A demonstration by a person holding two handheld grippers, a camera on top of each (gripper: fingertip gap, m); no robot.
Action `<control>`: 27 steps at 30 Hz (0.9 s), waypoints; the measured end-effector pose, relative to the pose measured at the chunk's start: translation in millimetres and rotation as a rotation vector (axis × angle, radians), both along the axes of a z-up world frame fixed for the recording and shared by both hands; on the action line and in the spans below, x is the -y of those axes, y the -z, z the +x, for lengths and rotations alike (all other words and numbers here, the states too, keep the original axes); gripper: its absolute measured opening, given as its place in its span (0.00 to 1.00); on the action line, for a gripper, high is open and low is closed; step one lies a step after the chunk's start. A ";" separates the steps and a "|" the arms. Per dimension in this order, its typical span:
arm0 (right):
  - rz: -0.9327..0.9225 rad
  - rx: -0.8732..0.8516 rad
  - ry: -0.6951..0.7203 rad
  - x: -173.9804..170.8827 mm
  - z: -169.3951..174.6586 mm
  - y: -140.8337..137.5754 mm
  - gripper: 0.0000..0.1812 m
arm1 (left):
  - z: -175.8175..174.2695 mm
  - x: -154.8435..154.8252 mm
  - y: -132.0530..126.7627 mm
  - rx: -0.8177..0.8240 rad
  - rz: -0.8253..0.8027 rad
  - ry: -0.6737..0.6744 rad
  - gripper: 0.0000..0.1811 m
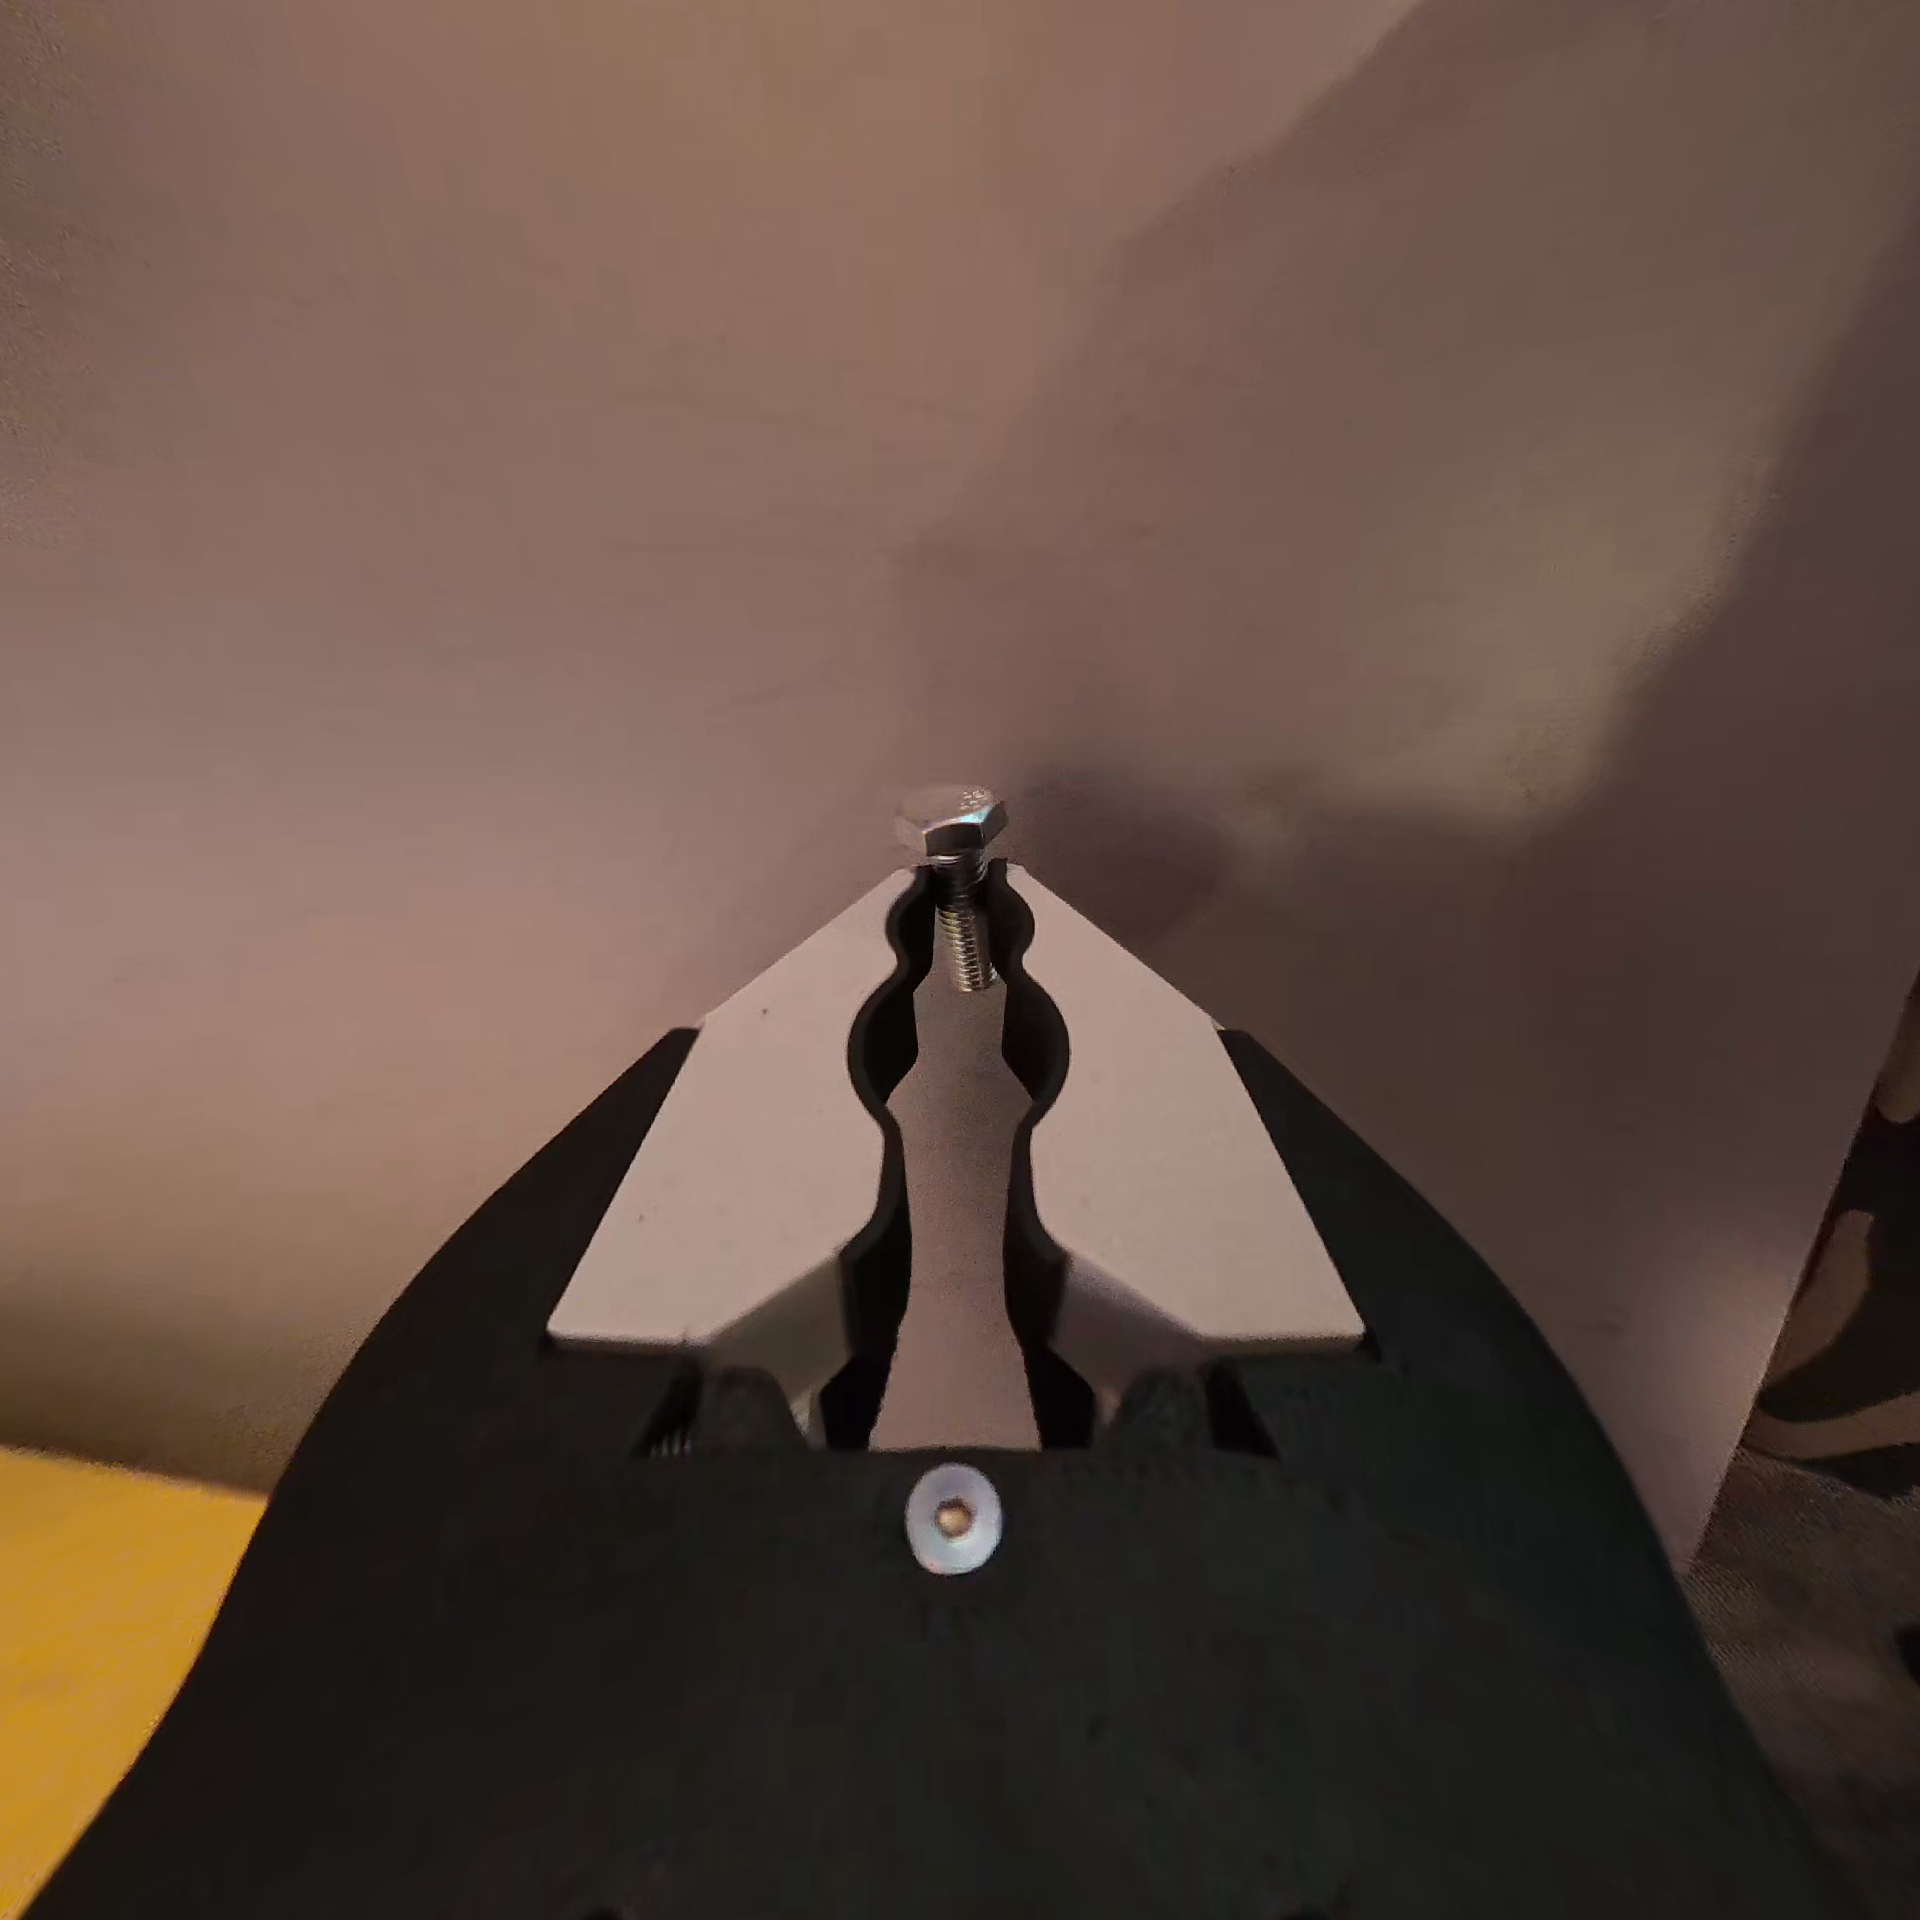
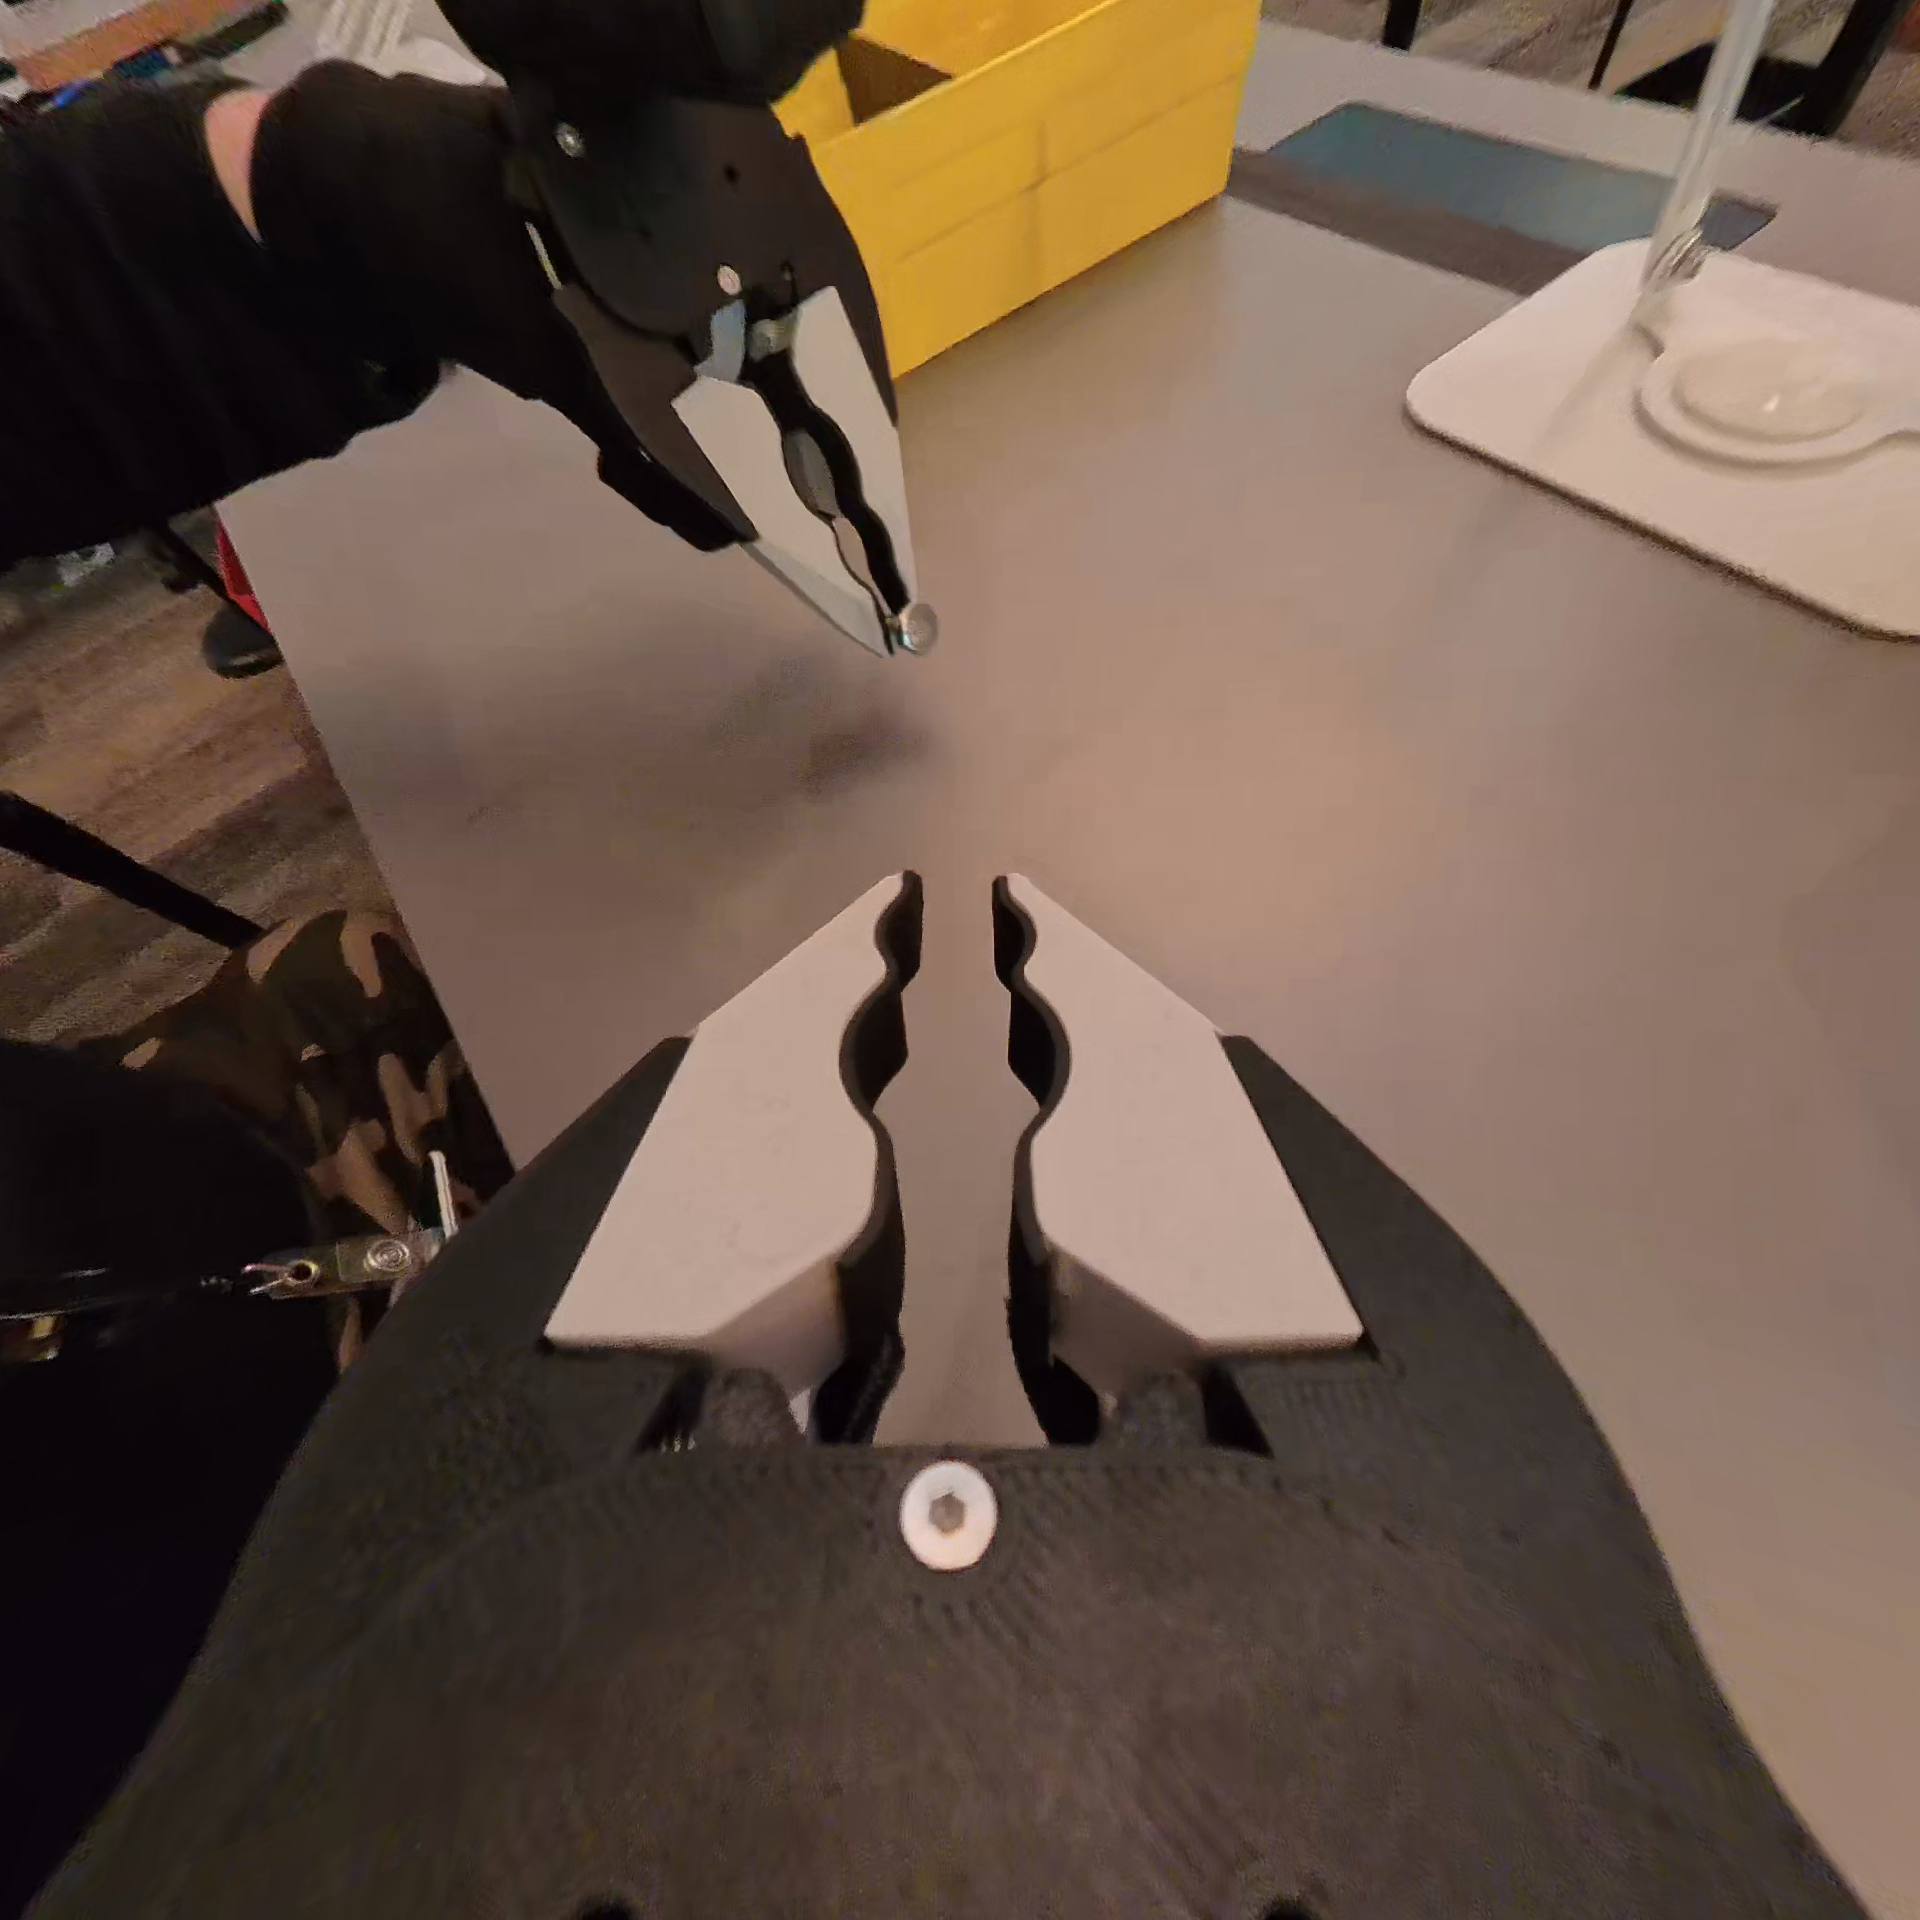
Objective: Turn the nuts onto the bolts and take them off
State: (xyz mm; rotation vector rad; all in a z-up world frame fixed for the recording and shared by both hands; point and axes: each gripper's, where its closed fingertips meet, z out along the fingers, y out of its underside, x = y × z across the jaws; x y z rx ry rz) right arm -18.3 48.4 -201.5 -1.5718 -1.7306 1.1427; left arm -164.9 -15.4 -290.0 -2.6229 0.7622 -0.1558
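My left gripper (image 1: 956,881) is shut on a silver hex bolt (image 1: 954,862). The tips pinch the threaded shank just under the head, and the thread runs back between the fingers. The bolt is held a little above the grey table (image 1: 520,520). In the right wrist view the left gripper (image 2: 896,623) comes in from the upper left in a black-gloved hand, with the bolt head (image 2: 916,627) at its tip. My right gripper (image 2: 956,894) is open and empty, low over the table (image 2: 1247,831), nearer than the bolt. No nut shows in either view.
A yellow bin (image 2: 1039,177) stands at the back behind the left gripper; its corner also shows in the left wrist view (image 1: 94,1610). A white tray (image 2: 1558,488) with a clear stand is at the right. The table's left edge drops to the floor, beside camouflage fabric (image 2: 343,1029). About 20 centimetres separates my left fingertips from my right.
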 end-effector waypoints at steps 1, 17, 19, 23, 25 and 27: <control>-0.009 0.012 -0.005 5.7 2.2 6.8 0.07 | 6.3 1.8 8.5 0.000 -0.012 0.008 0.05; 0.040 0.056 -0.062 18.4 7.1 31.1 0.07 | -7.0 7.5 -10.7 -0.072 0.099 -0.070 0.11; 0.032 0.052 -0.053 14.9 7.5 31.0 0.07 | -43.9 17.6 -38.0 -0.166 0.149 -0.138 0.08; 0.010 0.059 -0.058 13.5 6.6 35.3 0.07 | -153.6 50.9 -91.5 -0.304 0.212 -0.401 0.06; 0.001 0.063 -0.067 15.4 5.4 37.7 0.07 | -215.2 73.8 -96.6 -0.365 0.163 -0.529 0.07; -0.004 0.068 -0.076 18.3 4.5 39.2 0.07 | -267.8 95.3 -85.7 -0.392 0.068 -0.655 0.08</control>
